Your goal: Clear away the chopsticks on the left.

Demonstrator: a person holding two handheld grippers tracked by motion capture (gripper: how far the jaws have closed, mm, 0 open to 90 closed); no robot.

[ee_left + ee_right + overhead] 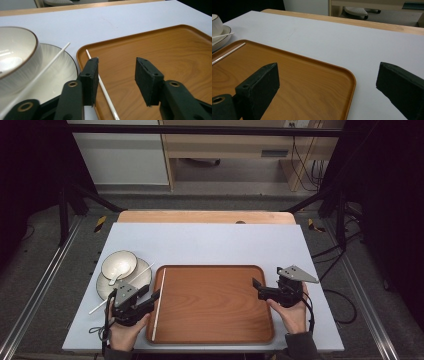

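A brown tray [215, 305] lies at the table's front middle. One white chopstick [158, 305] rests in it along its left rim. A second chopstick [131, 280] leans across a white plate [144, 277] that carries a pale bowl [119, 263]. My left gripper [151, 297] hovers open over the tray's left edge. In the left gripper view that gripper [117, 68] holds nothing, and the tray's chopstick [106, 93] runs just beside its left jaw. My right gripper [327, 75] stands open wide over the tray's [299, 72] right rim, one jaw over the wood and one over the table.
A pale blue mat [210, 242] covers the wooden table, bare behind the tray. The plate [60, 72] and bowl [17, 52] sit close to the left of my left gripper. Dark frame posts and cables flank the table.
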